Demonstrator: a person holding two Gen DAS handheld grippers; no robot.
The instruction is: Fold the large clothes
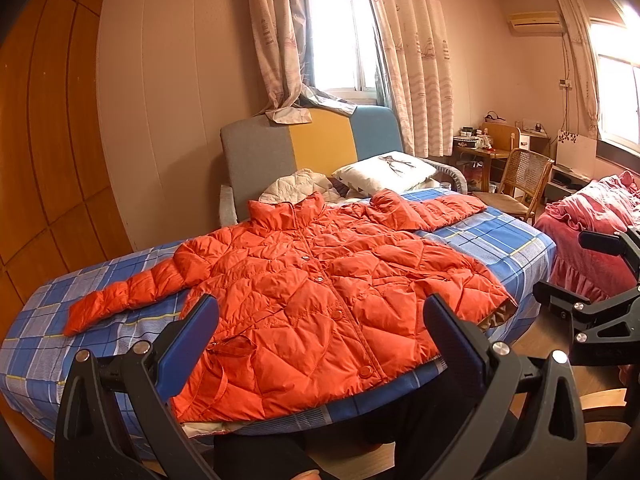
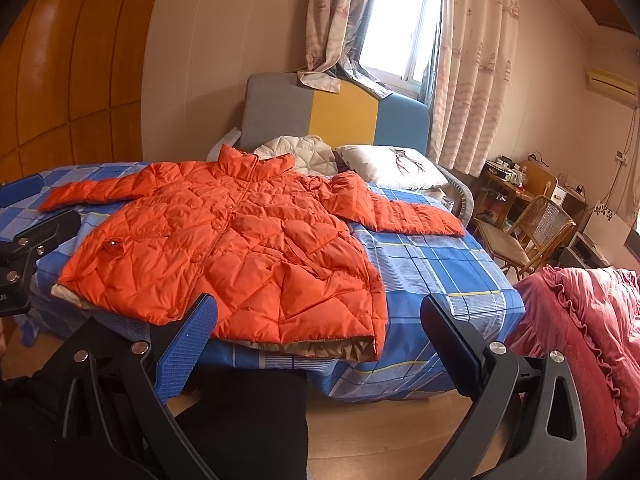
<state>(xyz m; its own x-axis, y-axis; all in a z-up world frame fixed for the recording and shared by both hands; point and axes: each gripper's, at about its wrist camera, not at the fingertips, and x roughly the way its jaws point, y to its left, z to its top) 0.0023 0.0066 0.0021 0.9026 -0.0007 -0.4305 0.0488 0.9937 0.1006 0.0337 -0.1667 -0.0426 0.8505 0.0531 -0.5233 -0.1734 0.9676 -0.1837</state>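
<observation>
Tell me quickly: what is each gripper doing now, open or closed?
Left gripper: open, holding nothing, short of the orange jacket.
Right gripper: open, holding nothing.

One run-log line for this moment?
stage: pre-fold | orange jacket: flat on bed, sleeves out | left gripper: open | right gripper: open

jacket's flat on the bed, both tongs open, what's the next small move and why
Probably bring the left tongs to the left sleeve to fold it inward: the jacket lies flat, snapped shut, both sleeves spread on the bed, and the right tongs are open and empty too.
</observation>
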